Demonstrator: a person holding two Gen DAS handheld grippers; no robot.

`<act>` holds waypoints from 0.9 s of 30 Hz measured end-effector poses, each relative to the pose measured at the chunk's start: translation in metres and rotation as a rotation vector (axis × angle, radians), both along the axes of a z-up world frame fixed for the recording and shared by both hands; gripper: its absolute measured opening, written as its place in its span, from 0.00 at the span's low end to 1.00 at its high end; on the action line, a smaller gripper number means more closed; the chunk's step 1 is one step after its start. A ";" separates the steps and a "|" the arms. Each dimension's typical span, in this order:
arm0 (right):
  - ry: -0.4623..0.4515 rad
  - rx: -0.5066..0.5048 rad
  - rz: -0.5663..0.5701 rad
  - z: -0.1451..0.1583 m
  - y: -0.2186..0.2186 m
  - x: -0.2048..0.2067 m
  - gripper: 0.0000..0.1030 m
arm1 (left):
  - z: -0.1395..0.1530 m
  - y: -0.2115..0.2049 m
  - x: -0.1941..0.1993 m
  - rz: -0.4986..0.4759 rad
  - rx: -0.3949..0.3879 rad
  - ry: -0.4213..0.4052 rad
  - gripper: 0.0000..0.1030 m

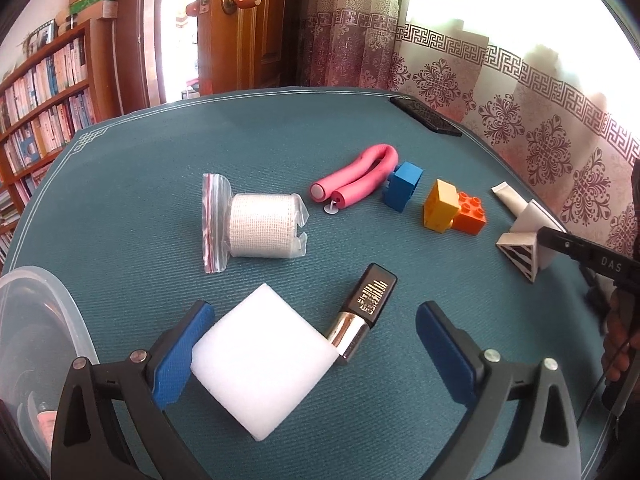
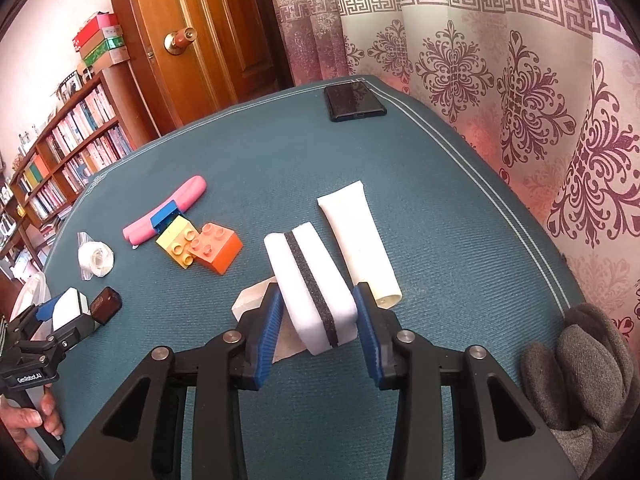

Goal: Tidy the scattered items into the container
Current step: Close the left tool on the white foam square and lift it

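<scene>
My left gripper (image 1: 316, 316) is open, with a white foam block (image 1: 260, 360) against its left finger and a dark lipstick tube (image 1: 364, 308) lying just beyond. The clear plastic container (image 1: 36, 320) stands at the left edge. My right gripper (image 2: 319, 294) is shut on a white sponge with a black stripe (image 2: 316, 280), both pads touching its sides. A white cream tube (image 2: 360, 240) lies right of it. Scattered further off are a bagged bandage roll (image 1: 260, 224), a pink foam curler (image 1: 356, 176), and blue (image 1: 402, 184), yellow (image 1: 440, 206) and orange (image 1: 470, 214) bricks.
A black phone (image 2: 354, 100) lies at the far corner of the teal table mat (image 2: 260, 152). Grey cloth (image 2: 580, 360) is bunched at the near right. Patterned curtains run along the right edge; a bookshelf and a wooden door stand behind. A hand (image 2: 36, 420) holds the left gripper's handle.
</scene>
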State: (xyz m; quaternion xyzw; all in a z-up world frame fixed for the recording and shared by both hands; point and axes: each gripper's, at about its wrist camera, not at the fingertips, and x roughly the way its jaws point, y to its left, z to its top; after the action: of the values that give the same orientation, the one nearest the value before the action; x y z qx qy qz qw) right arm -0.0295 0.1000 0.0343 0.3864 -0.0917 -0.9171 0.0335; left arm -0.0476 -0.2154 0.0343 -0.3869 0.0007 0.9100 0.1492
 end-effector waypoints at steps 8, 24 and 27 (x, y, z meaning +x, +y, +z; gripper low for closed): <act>-0.005 -0.025 0.012 0.003 0.005 0.009 0.38 | 0.023 0.011 0.035 -0.128 0.037 0.033 0.98; -0.009 -0.043 0.026 0.000 0.010 0.018 0.37 | 0.037 0.019 0.064 -0.273 0.179 -0.024 0.99; -0.011 -0.050 0.027 -0.001 0.011 0.018 0.38 | 0.033 0.031 0.070 -0.274 0.107 -0.030 0.99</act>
State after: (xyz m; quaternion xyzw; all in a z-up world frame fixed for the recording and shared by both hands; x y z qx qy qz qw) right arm -0.0117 0.1110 0.0336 0.3919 -0.1095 -0.9118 0.0547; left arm 0.0224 -0.1847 0.0676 -0.3880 0.0028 0.8740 0.2926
